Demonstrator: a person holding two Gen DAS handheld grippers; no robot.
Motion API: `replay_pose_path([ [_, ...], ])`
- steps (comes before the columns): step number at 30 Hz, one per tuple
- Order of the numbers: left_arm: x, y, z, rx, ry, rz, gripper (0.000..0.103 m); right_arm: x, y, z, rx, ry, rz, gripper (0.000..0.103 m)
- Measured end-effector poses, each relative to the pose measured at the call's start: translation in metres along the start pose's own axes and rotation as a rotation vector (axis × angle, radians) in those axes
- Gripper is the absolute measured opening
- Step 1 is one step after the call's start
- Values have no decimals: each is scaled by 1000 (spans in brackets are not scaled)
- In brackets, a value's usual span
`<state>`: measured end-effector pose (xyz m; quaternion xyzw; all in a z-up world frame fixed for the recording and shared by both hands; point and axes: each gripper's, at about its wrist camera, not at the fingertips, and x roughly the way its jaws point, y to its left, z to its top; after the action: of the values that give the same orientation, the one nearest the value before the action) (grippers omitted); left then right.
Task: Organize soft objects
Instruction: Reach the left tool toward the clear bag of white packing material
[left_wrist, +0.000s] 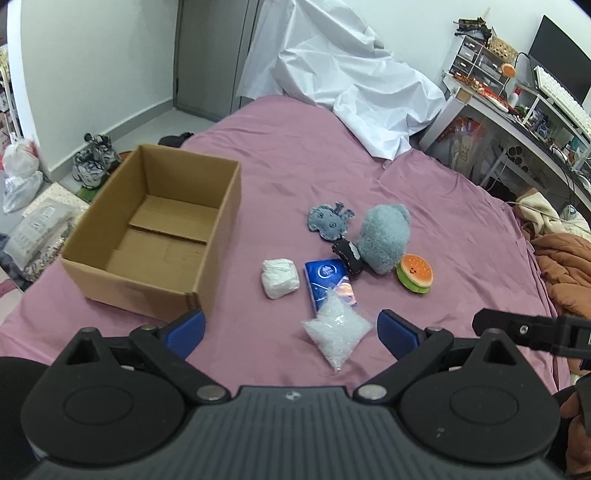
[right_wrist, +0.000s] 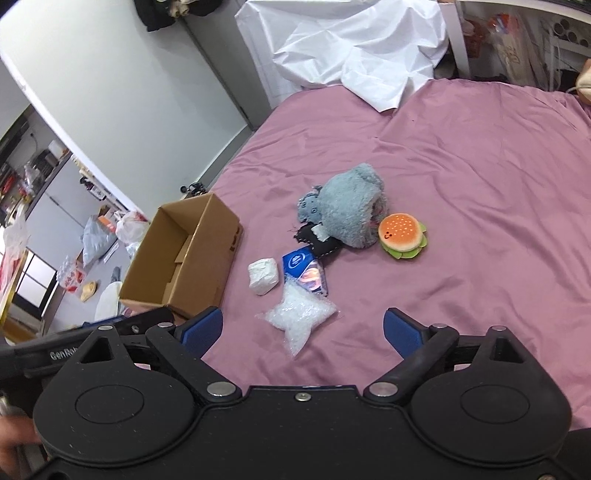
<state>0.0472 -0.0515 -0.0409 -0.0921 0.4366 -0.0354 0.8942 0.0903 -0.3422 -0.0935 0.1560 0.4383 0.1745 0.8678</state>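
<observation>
Seven soft objects are lying clustered on a pink bedsheet (left_wrist: 280, 155), to the right of an open cardboard box (left_wrist: 155, 236) that is sitting near the bed's left edge. From left to right: a white wad (left_wrist: 280, 277), a blue tissue pack (left_wrist: 330, 282) with a clear bag of pellets (left_wrist: 337, 332) overlapping its near end, a flat grey felt toy (left_wrist: 330, 220), a small black pouch (left_wrist: 349, 255), a fluffy grey plush (left_wrist: 384, 238) and a burger toy (left_wrist: 414, 273). The left gripper (left_wrist: 291, 330) is hovering with jaws spread wide, holding nothing; the right gripper (right_wrist: 303, 328) is likewise gaping above the pellet bag, its fingers clear of it.
</observation>
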Motion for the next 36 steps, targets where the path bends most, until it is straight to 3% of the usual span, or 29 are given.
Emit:
replay_pose_path([
  [23,87,-27,-7,-98,116,-10,98,49,-36,43,29,77,-100,92],
  [36,127,-33,-15,-214,170,17,91,72,-51,69,-29,122,-152,92],
])
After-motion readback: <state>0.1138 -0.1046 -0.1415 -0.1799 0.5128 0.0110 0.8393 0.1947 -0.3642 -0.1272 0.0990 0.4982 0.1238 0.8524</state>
